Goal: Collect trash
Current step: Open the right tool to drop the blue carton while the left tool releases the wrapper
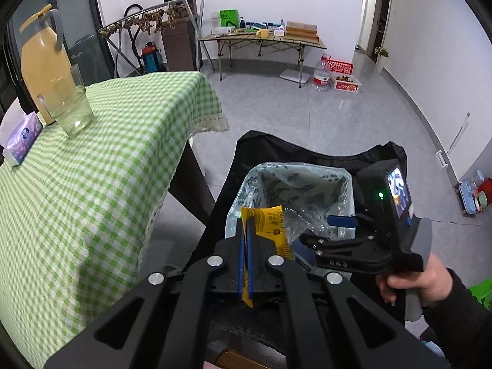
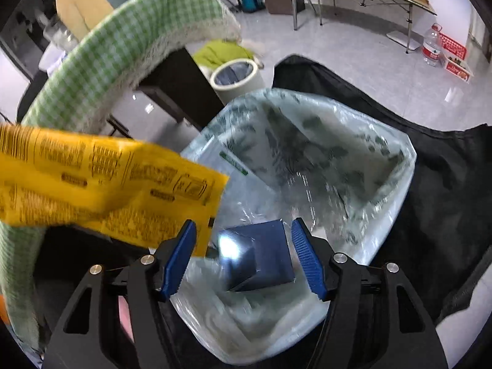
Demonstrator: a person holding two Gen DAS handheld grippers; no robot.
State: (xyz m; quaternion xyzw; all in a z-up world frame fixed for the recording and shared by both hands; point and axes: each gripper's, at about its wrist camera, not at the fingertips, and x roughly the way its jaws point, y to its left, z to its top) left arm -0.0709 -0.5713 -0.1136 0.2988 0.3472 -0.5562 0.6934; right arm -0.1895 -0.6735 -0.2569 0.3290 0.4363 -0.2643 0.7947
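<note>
My left gripper (image 1: pixel 246 230) is shut on a yellow snack wrapper (image 1: pixel 270 224) and holds it over the near rim of the trash bin (image 1: pixel 344 184), which is lined with a clear leaf-print bag. The wrapper also shows in the right wrist view (image 2: pixel 92 178), at the left. My right gripper (image 2: pixel 244 252) is open over the bin's liner (image 2: pixel 384 166). A dark blue box (image 2: pixel 261 255) lies in the bin between and below its blue pads (image 2: pixel 304 255), blurred. The right gripper also shows in the left wrist view (image 1: pixel 326 230), above the bin.
A table with a green checked cloth (image 1: pixel 92 169) stands left of the bin, bearing a yellow jug (image 1: pixel 43 58), a glass (image 1: pixel 73 104) and a tissue pack (image 1: pixel 23 138). A black bag (image 2: pixel 446 200) surrounds the bin. A second small bin (image 2: pixel 236 77) stands under the table.
</note>
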